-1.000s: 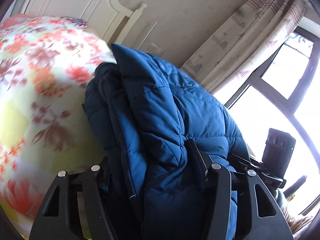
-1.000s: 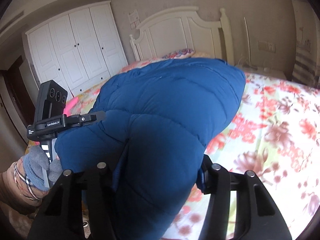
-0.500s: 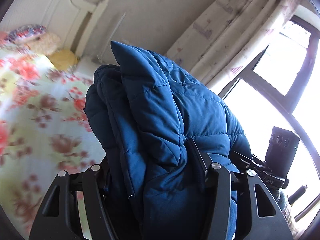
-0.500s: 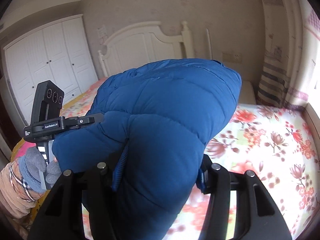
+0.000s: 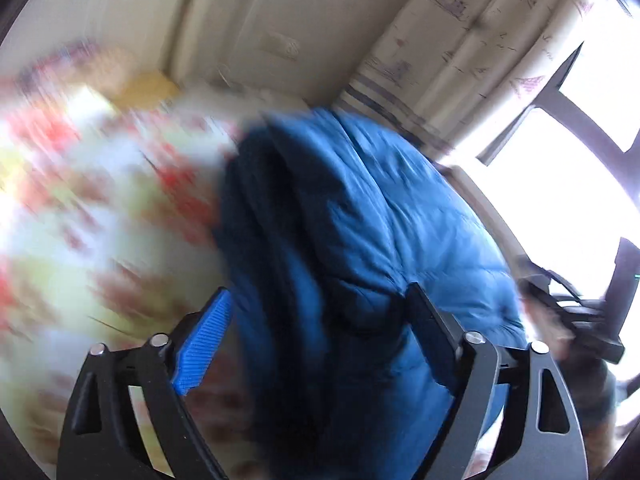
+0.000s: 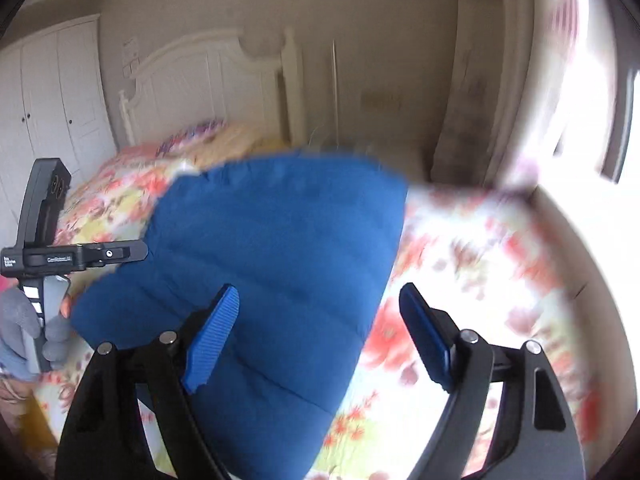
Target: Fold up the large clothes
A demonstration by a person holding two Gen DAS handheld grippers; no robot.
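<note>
A dark blue puffer jacket [image 5: 360, 208], folded into a thick bundle, fills the middle of the left wrist view and hangs over the floral bed [image 5: 100, 200]. My left gripper [image 5: 316, 290] is opening; the jacket still lies between its jaws, the left blue pad bare and clear of the fabric. In the right wrist view the jacket [image 6: 280, 232] drops away onto the bed [image 6: 480, 260]. My right gripper [image 6: 319, 289] is opening too, both blue pads bare, the jacket's edge loose between them. Both views are motion-blurred.
A white headboard [image 6: 200, 76] and a white wardrobe [image 6: 52, 92] stand beyond the bed. Patterned curtains [image 5: 460, 60] and a bright window [image 5: 560, 160] are on the right. A gloved hand [image 6: 20, 320] holds the left gripper's handle at the right wrist view's left edge.
Both grippers have let go of the jacket, their jaws spreading wide. The bundle has sunk and slid away from the pads toward the bed. Both views swung toward the window side.
</note>
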